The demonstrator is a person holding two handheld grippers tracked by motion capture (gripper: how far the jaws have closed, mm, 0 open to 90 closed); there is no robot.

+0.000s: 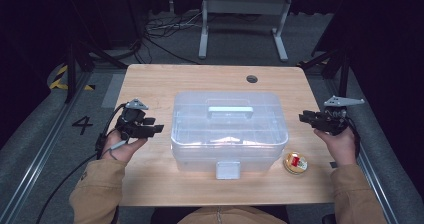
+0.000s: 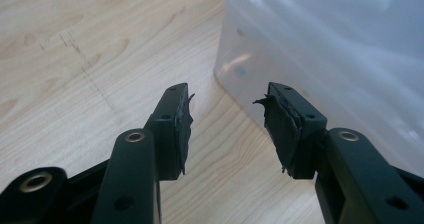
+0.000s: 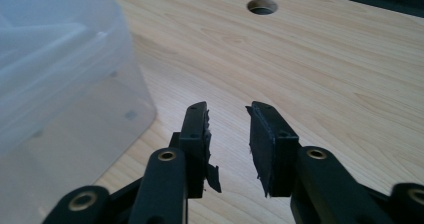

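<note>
A clear plastic storage box (image 1: 229, 131) with a lid, a top handle and a front latch stands in the middle of the wooden table (image 1: 150, 84). My left gripper (image 1: 156, 129) hovers just left of the box, open, jaws pointing toward its side. In the left gripper view the left gripper (image 2: 227, 100) has nothing between its pads, and the box (image 2: 325, 44) rises at the right. My right gripper (image 1: 303, 117) sits to the right of the box, open and empty. The right gripper view has the right gripper (image 3: 229, 115) over bare wood, with the box (image 3: 55, 79) at the left.
A small round tin with a red centre (image 1: 295, 163) lies on the table near the box's front right corner. A cable hole (image 1: 252, 79) sits near the far edge. Beyond the table stand a white frame (image 1: 245, 14) and floor cables.
</note>
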